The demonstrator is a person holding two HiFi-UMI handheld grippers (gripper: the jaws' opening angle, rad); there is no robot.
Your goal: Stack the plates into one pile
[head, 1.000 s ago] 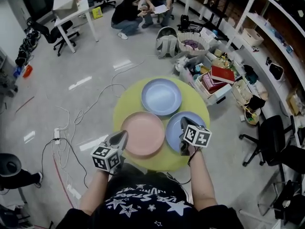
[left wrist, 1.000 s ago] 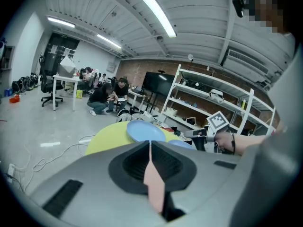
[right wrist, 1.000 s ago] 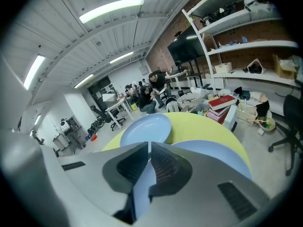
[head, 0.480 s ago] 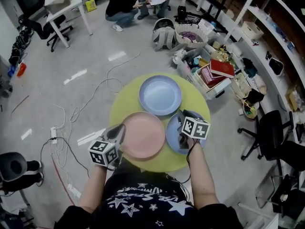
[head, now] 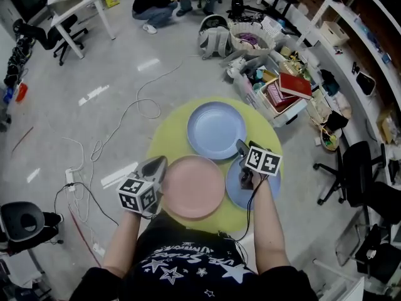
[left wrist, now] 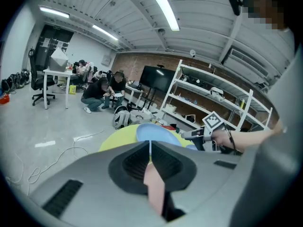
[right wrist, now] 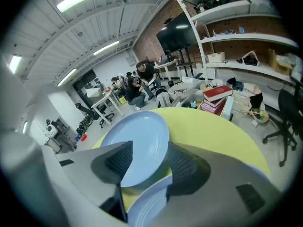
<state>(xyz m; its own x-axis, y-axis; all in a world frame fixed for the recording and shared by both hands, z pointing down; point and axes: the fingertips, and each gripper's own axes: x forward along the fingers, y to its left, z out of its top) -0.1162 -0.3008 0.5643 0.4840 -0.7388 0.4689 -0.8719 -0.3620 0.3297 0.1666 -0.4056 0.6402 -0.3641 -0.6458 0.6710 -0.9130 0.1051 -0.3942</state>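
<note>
Three plates lie apart on a round yellow table (head: 164, 144): a blue plate (head: 216, 129) at the far side, a pink plate (head: 193, 185) near me, and a second blue plate (head: 237, 187) at the right. My right gripper (head: 241, 150) hovers at that near blue plate's far rim. Its jaws are opening, and in the right gripper view (right wrist: 150, 150) the rim (right wrist: 147, 205) lies between them without the pads pressing on it. My left gripper (head: 161, 163) is shut beside the pink plate's left edge. In the left gripper view (left wrist: 150, 146) pink shows through the slit.
Right of the table stand crates with books (head: 287, 93), a basket (head: 250, 42) and shelving (head: 363, 55). Cables (head: 94, 155) trail over the floor at the left. An office chair (head: 354, 180) stands at the right. People crouch at the far end of the room.
My right gripper has shifted a little toward the far blue plate, to the near blue plate's far rim. The left gripper stays beside the pink plate. My head has tilted slightly.
</note>
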